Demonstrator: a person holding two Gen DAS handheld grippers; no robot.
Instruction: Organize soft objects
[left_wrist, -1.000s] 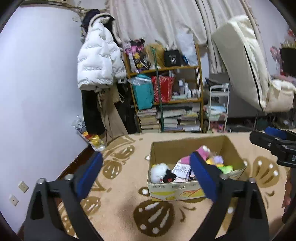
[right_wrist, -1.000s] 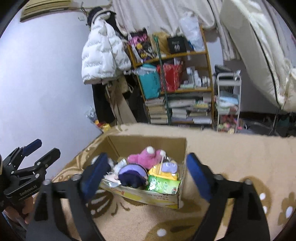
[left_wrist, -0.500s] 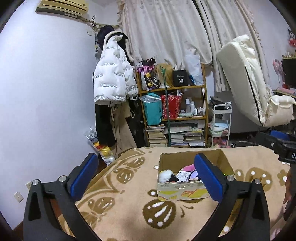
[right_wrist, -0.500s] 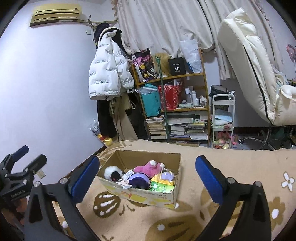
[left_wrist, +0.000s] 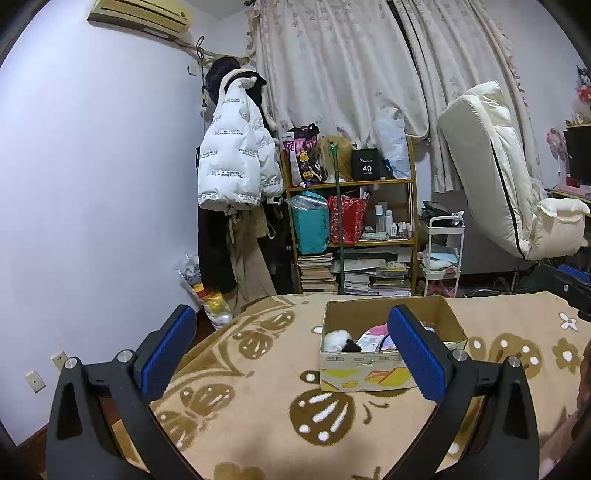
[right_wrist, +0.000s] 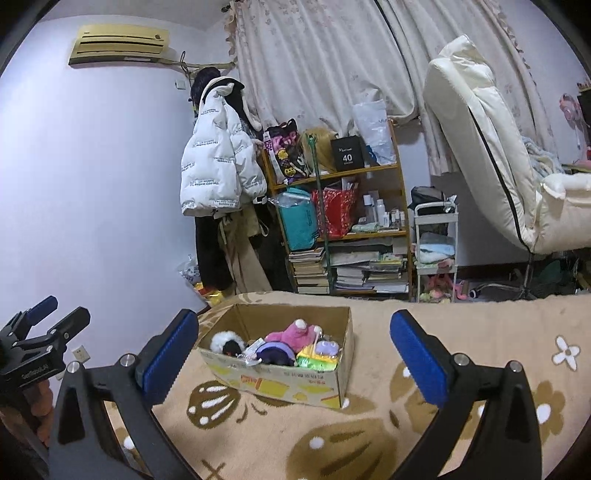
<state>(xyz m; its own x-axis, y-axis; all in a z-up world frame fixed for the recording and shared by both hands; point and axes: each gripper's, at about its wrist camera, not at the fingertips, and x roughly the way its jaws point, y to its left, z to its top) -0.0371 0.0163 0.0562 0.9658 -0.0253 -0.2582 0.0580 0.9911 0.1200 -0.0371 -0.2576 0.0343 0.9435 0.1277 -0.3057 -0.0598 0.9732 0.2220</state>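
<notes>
both hand-held grippers pulled back from cardboard box (right_wrist: 291, 384); left (left_wrist: 291, 354) and right (right_wrist: 295, 358) wide open, empty.

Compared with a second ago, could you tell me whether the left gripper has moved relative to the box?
Yes. The left gripper has pulled back and up from the box: the box looks smaller and farther off, and more of the shelf behind it shows.

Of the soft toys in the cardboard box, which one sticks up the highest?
The pink plush with the white pompom: it stands highest in the box, while the white fluffy toy and the dark purple one sit lower.
</notes>
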